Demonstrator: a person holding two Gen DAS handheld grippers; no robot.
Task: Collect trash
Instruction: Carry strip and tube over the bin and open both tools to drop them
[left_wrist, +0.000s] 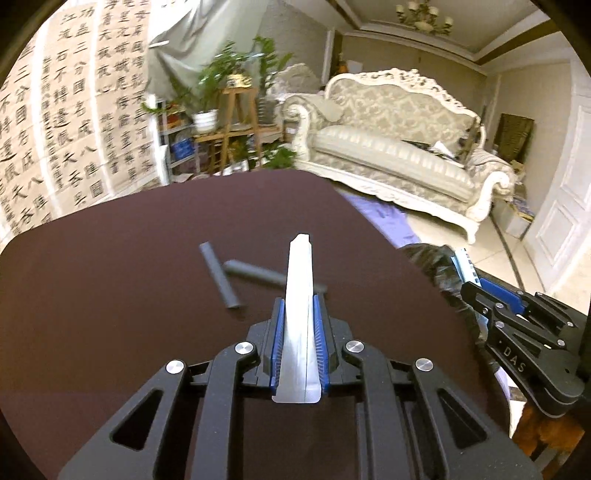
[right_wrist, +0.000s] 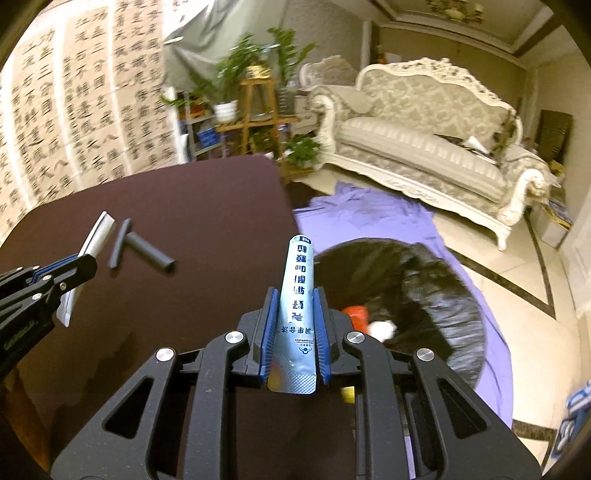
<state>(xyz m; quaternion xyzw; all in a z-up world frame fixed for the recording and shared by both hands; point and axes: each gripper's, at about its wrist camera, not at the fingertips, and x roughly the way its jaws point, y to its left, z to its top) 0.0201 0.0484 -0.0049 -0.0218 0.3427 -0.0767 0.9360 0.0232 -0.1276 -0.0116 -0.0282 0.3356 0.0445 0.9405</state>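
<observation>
My left gripper (left_wrist: 298, 306) is shut on a long white sachet (left_wrist: 300, 280), which stands up between the blue pads above the dark brown table (left_wrist: 110, 295). My right gripper (right_wrist: 295, 295) is shut on a light blue sachet (right_wrist: 297, 273) with printed characters, held near the table's right edge. Two dark grey sticks (left_wrist: 221, 277) lie crossed on the table beyond the left gripper. In the right wrist view the left gripper (right_wrist: 86, 260) shows at the left with the white sachet (right_wrist: 98, 232). The right gripper (left_wrist: 471, 286) shows at the right of the left wrist view.
A black trash bag (right_wrist: 413, 280) stands open on the floor right of the table, with red and white items inside. A purple cloth (right_wrist: 369, 218) lies under it. An ornate sofa (right_wrist: 424, 122) and a plant stand (right_wrist: 258, 110) are behind.
</observation>
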